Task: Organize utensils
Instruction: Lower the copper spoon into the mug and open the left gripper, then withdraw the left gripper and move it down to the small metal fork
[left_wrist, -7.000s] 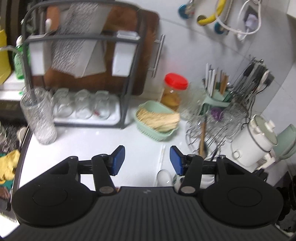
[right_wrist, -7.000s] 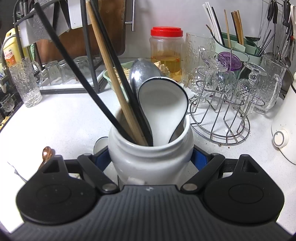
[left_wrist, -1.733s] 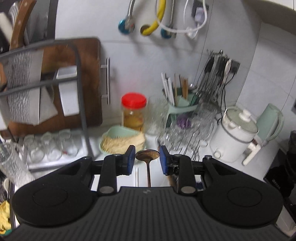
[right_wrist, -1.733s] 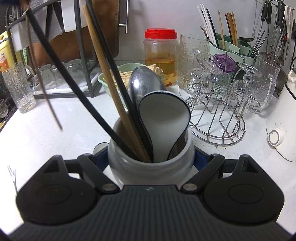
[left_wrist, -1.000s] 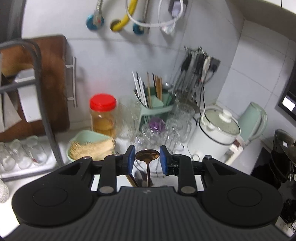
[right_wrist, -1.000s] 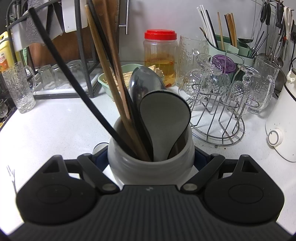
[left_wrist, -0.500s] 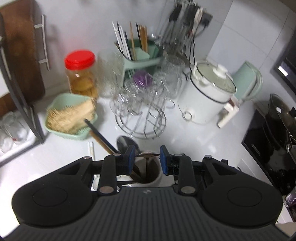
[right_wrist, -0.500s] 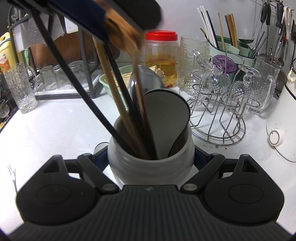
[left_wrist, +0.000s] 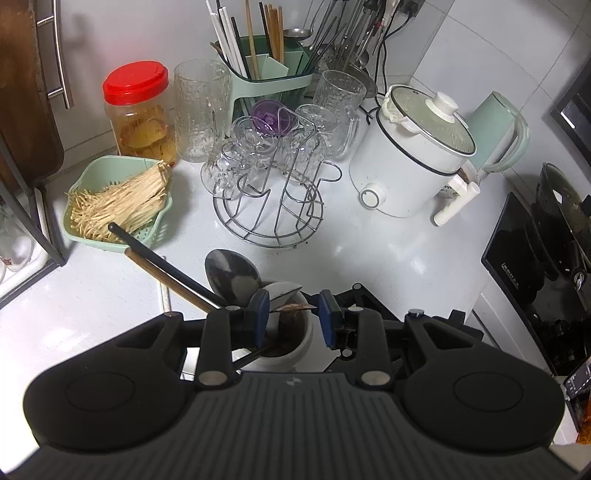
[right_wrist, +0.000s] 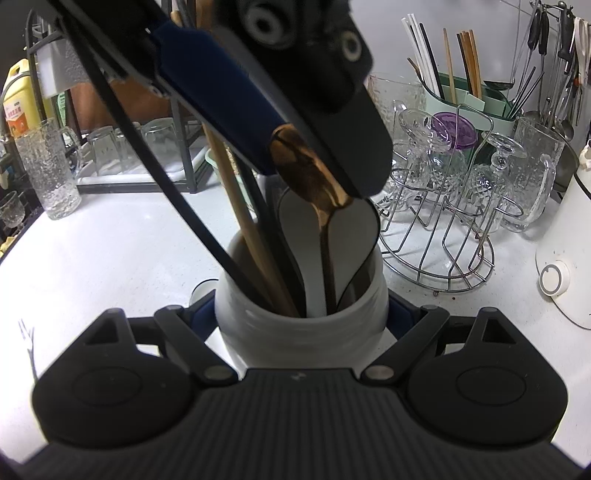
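A white ceramic utensil jar (right_wrist: 301, 328) stands on the white counter, gripped between my right gripper's (right_wrist: 301, 314) fingers. It holds black and wooden chopsticks (right_wrist: 240, 206), a metal spoon (left_wrist: 231, 275) and a white ladle (right_wrist: 351, 236). My left gripper (left_wrist: 291, 312) hangs directly above the jar, pointing down, shut on the bowl of a copper-coloured spoon (right_wrist: 310, 177). The spoon's handle reaches down into the jar in front of the ladle. In the left wrist view the jar (left_wrist: 291, 349) sits right under the blue pads.
A wire glass rack (left_wrist: 269, 192) with glasses, a red-lidded jar (left_wrist: 138, 110), a green cutlery holder (left_wrist: 266, 74) and a white cooker (left_wrist: 413, 158) stand behind. A green basket of noodles (left_wrist: 118, 201) is at left, a dish rack (right_wrist: 140, 155) behind it.
My left gripper picked the copper spoon up from the counter, carried it over the jar, tipped downward and lowered the handle into the jar. The right gripper has kept holding the jar still.
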